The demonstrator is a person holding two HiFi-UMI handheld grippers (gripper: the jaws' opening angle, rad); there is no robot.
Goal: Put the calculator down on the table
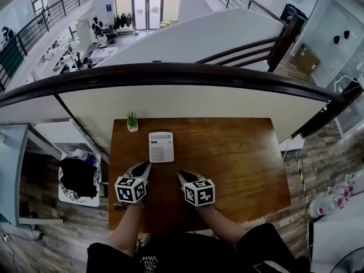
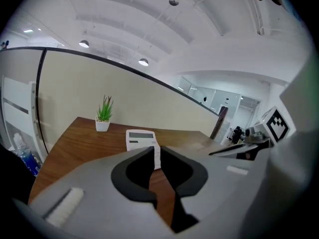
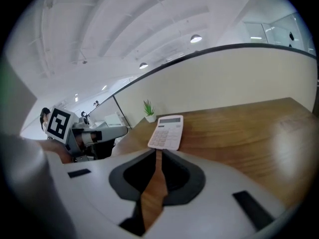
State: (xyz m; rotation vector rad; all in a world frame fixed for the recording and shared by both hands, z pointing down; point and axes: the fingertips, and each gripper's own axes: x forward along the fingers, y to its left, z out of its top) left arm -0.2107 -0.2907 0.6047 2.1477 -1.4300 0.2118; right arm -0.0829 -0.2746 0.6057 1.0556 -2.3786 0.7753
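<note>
A white calculator (image 1: pixel 161 147) lies flat on the brown wooden table (image 1: pixel 233 152), towards its far left, with nothing holding it. My left gripper (image 1: pixel 145 166) hangs just short of the calculator's near left corner, its jaws drawn together with nothing between them. My right gripper (image 1: pixel 181 174) hovers to the right of it, a little nearer to me, jaws likewise together and empty. In the left gripper view the calculator (image 2: pixel 141 139) lies just beyond the gripper's (image 2: pixel 156 149) tips. In the right gripper view the calculator (image 3: pixel 167 131) lies just ahead of the gripper's (image 3: pixel 158 152) tips.
A small potted plant (image 1: pixel 132 121) stands at the table's far left corner, close behind the calculator. A curved white wall with a dark rail (image 1: pixel 170 73) runs along the table's far edge. A chair with a dark bag (image 1: pixel 78 177) stands left of the table.
</note>
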